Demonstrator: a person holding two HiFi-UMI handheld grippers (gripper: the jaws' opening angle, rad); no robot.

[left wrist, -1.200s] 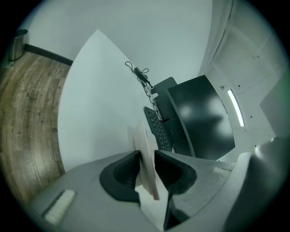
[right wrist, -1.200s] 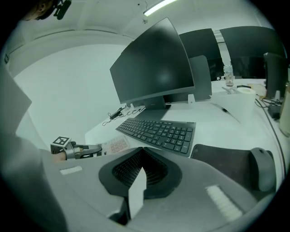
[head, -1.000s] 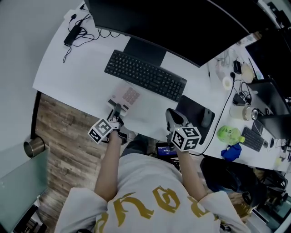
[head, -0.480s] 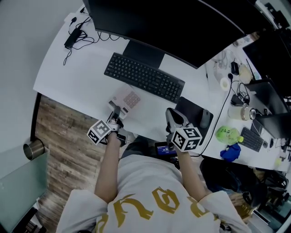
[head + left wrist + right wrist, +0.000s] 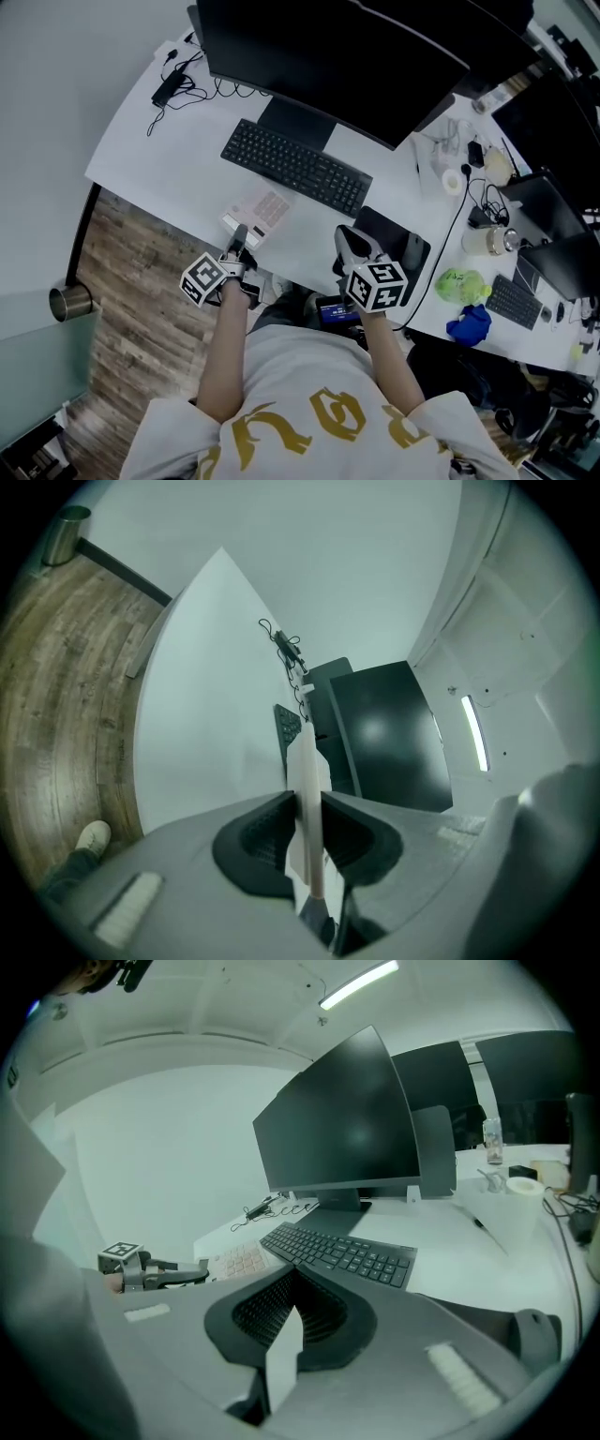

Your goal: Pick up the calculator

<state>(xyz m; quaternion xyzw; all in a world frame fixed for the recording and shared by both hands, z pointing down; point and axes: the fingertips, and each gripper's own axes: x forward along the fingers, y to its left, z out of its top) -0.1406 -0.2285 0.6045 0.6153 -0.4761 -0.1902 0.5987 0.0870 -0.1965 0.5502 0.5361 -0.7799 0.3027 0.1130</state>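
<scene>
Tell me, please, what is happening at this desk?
A person at the white desk works a gripper in each hand. The left hand-held gripper is clamped on the near edge of the pale, flat calculator, in front of the black keyboard. The right hand-held gripper hangs shut and empty beside the black mouse pad.

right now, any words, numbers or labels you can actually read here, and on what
Nothing can be quoted with confidence.
Gold lettering on the person's shirt: large, but warped and cut off, not readable.
Key legends on the keyboard: too small.
Keys on the calculator: too small and blurred.
</scene>
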